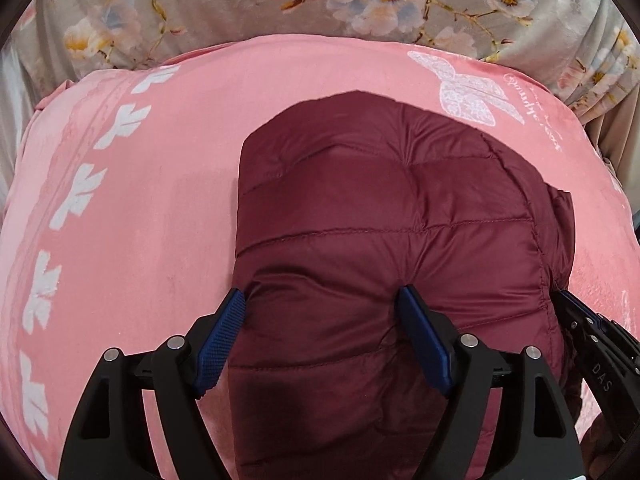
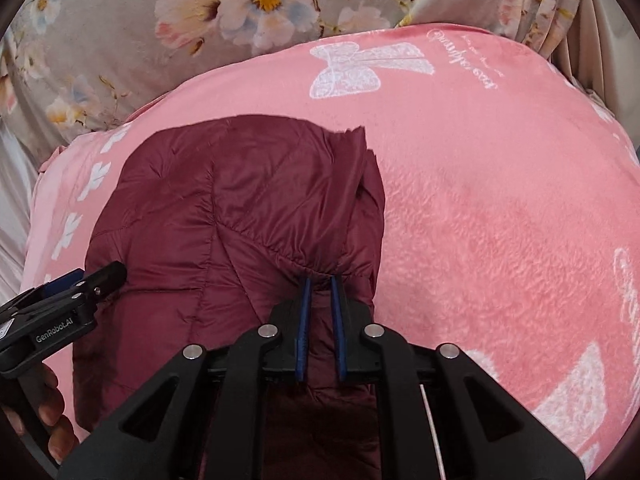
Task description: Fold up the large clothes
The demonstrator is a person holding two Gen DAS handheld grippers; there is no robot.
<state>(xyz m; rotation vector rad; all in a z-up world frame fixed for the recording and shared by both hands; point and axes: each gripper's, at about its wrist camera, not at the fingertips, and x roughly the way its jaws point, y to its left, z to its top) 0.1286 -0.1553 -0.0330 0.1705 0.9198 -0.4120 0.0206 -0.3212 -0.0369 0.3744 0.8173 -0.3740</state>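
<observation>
Fingers first: left gripper (image 1: 322,300) spread wide, blue pads astride the near hem of the jacket (image 1: 392,216), left pad at the jacket's left edge, right pad over its middle, neither seen pressing, so nothing taken hold of. Right gripper (image 2: 320,282) nearly closed, pads pinching a gathered pucker of jacket fabric at the near right corner.

Largest down:

Floral sheet (image 1: 280,4) across the far side, grey with pale blossoms.

Pink blanket (image 1: 140,200) over it, white leaf border along the left, white butterfly print far right. Plush, likely to give under pressure.

Jacket, maroon, quilted, lying roughly centre on the blanket, already doubled into a narrow panel running near to far, a layered edge showing along the right side. Probably light and puffy, with a slick shell: likely to slide over itself and spring back open unless pressed flat. Soft throughout, no stiff part to lever against. Best taken at a stitched seam or hem corner, where layers bunch and pads can bite; smooth mid-panel would slip.

Hand (image 2: 52,412) at the near left in the right wrist view, wrapped round the left gripper's handle.

Judged step: near hem held at one corner only, other corner yet to be gripped before carrying it toward the far edge.
</observation>
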